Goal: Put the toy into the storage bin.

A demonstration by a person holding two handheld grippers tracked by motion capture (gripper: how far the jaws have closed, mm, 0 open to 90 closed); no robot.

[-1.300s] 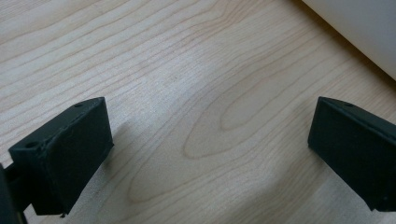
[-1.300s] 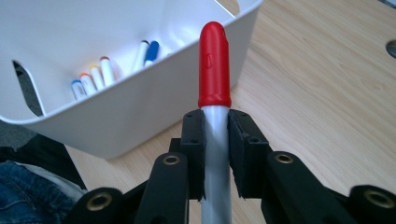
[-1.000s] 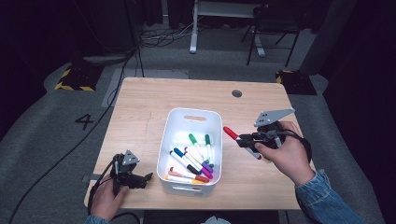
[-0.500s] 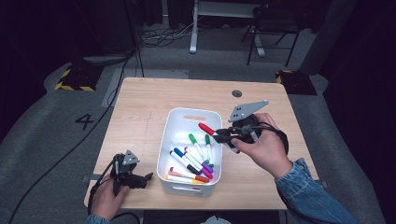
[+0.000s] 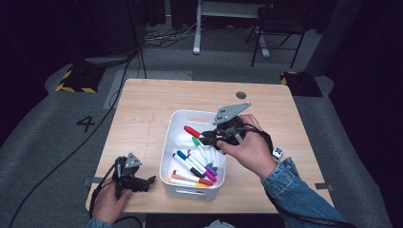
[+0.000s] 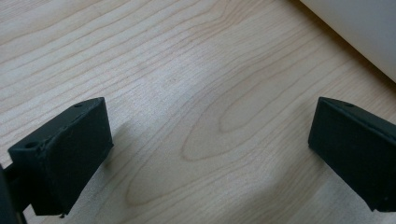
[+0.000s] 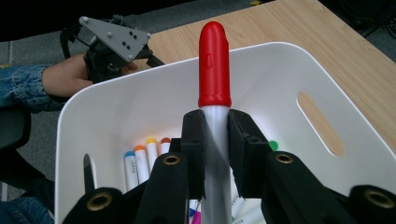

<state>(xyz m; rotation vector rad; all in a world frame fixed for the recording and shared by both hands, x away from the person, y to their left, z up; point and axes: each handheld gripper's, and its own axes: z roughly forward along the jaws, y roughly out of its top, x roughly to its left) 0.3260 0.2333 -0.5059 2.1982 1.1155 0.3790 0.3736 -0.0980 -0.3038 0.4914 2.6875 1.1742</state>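
A white bin (image 5: 177,120) in the middle of the wooden table (image 5: 142,114) holds several coloured markers (image 5: 195,166). My right gripper (image 5: 205,137) hangs over the bin, shut on a red-capped marker (image 5: 192,131) whose cap points left. In the right gripper view the red-capped marker (image 7: 214,70) sticks out between the pads (image 7: 193,140) above the bin (image 7: 275,65). My left gripper (image 5: 148,181) rests near the table's front left corner, just left of the bin. Its jaws stand wide apart over bare wood (image 6: 196,121), holding nothing.
The bin's white wall (image 6: 359,32) lies just ahead of the left gripper. A round grommet (image 5: 241,95) sits in the table's far edge. Dark floor, cables and chair legs (image 5: 256,42) surround the table. The other hand with its gripper (image 7: 112,46) shows beyond the bin.
My right gripper has carried the red-capped marker leftward, from the table right of the bin to above the bin's inside. The left gripper has stayed put.
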